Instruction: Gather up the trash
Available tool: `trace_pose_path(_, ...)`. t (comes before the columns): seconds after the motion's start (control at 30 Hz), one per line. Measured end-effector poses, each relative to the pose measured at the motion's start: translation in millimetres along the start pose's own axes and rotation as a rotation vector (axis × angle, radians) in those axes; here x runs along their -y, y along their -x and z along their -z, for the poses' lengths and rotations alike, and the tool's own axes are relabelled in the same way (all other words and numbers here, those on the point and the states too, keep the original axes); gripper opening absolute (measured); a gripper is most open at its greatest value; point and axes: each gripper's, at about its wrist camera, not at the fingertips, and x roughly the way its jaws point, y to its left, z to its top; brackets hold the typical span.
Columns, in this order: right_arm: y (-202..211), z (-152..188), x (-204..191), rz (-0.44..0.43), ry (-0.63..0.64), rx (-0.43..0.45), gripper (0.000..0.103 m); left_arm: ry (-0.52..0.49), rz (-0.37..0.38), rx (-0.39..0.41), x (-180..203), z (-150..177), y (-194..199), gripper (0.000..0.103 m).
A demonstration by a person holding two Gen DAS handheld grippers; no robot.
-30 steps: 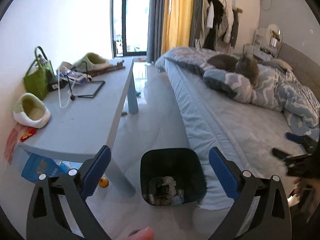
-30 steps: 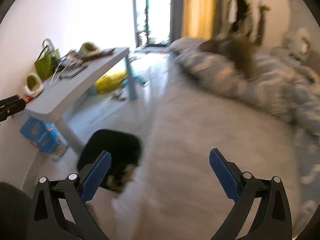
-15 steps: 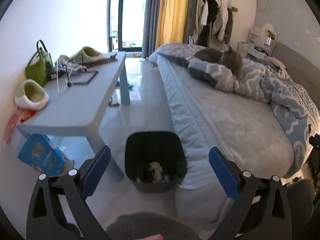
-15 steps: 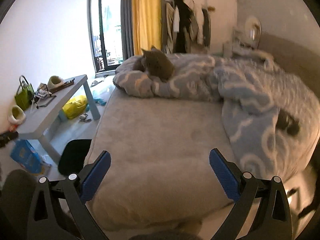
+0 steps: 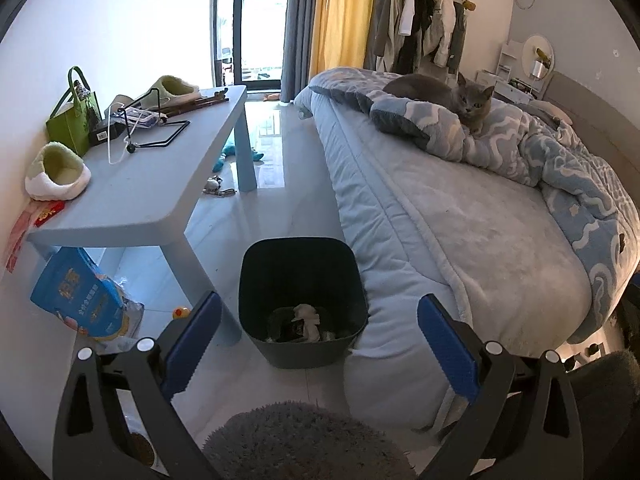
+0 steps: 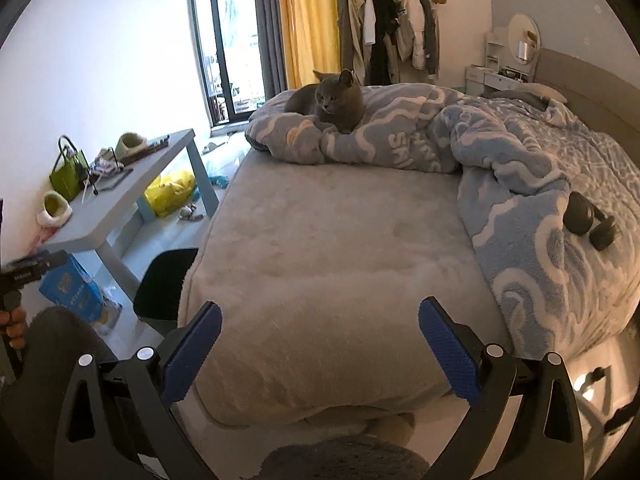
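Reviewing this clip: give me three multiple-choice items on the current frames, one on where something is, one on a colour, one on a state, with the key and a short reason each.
1. Where does the grey cat lie?
A. on the blue-white duvet on the bed
B. on the grey table
C. inside the bin

2. What colour is the handbag on the table?
A. red
B. green
C. black

3. How is the left gripper?
A. shut on paper
B. shut and empty
C. open and empty

Key: 1 A, the cat rests on the bunched duvet; 2 B, the bag is bright green; 3 C, its blue fingers stand wide apart with only the dark trash bin seen between them.
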Motion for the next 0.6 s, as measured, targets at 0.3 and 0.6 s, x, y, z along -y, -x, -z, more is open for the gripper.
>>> trace_pose_path(0.3, -2, -2, -11, -0.042, 0.004, 0.011, 0.1, -0.032, -0.008, 0.004, 7, 0, -1, 0.1)
trace_pose_path(0.6, -4, -1, -13, -0.047, 0.008, -0.001, 0.1, -0.044, -0.014, -0.003, 9, 1, -2, 0.1)
